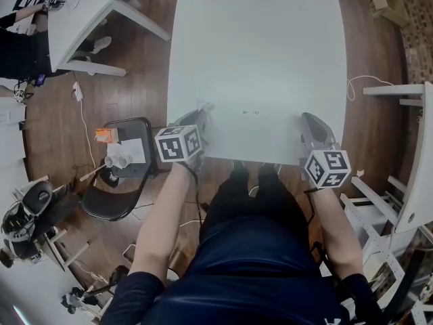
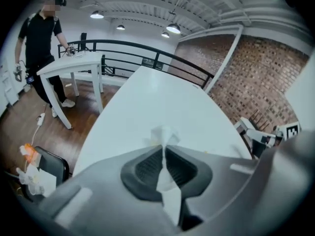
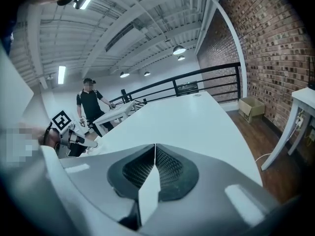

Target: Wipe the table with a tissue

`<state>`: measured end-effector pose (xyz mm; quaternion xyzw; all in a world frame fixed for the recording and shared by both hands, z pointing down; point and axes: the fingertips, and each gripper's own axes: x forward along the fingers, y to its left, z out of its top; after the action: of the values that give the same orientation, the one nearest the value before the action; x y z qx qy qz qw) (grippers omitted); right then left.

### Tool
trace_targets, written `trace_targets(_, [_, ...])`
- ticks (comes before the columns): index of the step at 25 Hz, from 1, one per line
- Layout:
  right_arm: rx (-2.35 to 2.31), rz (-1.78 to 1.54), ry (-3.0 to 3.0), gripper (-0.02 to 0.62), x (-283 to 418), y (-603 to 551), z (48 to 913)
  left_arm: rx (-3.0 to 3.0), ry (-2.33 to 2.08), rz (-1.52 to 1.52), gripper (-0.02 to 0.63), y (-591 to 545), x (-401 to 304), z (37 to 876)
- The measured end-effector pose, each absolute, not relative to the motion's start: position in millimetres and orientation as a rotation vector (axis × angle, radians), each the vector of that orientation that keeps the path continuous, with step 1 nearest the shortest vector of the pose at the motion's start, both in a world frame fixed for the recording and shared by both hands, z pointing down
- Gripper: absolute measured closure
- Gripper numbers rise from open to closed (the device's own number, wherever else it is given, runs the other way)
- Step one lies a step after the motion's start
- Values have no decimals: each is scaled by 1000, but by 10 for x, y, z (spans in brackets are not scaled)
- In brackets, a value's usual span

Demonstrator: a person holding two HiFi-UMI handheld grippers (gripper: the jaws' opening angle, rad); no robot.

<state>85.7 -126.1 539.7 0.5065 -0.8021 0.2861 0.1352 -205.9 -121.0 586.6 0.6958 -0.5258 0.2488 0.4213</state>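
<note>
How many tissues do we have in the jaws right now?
1 tissue: pinched in the left hand-held gripper, over the table's near edge. The right hand-held gripper is shut on nothing. More may be hidden.

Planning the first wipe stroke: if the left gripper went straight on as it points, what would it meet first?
Only bare table; nothing stands on it ahead of the left gripper and its pinched tissue. Height over the top is unclear.

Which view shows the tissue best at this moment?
The left gripper view: the tissue sits pinched between the shut jaws of the left gripper, its crumpled end poking out over the table. The head view shows only a pale blur at that gripper. The right gripper view doesn't show it clearly.
</note>
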Motion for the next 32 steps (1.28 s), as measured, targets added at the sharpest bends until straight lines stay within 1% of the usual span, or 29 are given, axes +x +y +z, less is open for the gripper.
trace_targets(7, [1462, 839, -2344, 583, 834, -1293, 5346, 1693, -1280, 738, 589, -1156, -1923, 6097])
trace_targets(23, [1441, 871, -2365, 583, 828, -1226, 5381, 1701, -1266, 746, 589, -1220, -1706, 6158])
trace_targets(32, [1478, 874, -2359, 583, 1019, -1222, 5356, 1716, -1253, 743, 589, -1231, -1409, 6152])
